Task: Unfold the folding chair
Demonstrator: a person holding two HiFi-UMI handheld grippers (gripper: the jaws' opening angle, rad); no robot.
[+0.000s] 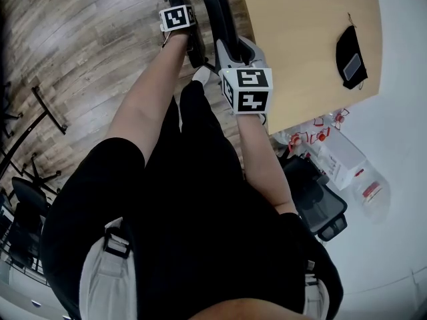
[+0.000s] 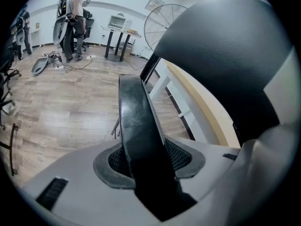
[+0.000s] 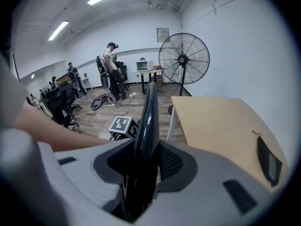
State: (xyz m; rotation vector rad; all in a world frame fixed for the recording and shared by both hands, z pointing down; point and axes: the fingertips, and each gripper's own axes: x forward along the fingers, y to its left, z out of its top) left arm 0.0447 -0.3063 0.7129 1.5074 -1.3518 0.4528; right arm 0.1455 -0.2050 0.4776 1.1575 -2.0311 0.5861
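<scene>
The folding chair [image 1: 213, 15] is black and stands folded beside the wooden table, straight ahead of the person. In the left gripper view its thick black panel edge [image 2: 138, 126] runs up between the jaws, and my left gripper [image 2: 150, 166] is shut on it, both pads against it. The right gripper's grey and dark body [image 2: 235, 65] fills that view's upper right. In the right gripper view a thin glossy black edge [image 3: 146, 126] of the chair stands between the jaws, with my right gripper [image 3: 141, 173] shut on it. The left gripper's marker cube [image 3: 123, 125] shows just left of that edge.
A light wooden table [image 1: 300, 39] lies to the right with a black pouch [image 1: 350, 62] on it. A big standing fan [image 3: 183, 60] is behind the table. A person [image 3: 112, 69] stands at the far wall among office chairs. Boxes [image 1: 340, 159] and a black office chair [image 1: 320, 205] sit at lower right.
</scene>
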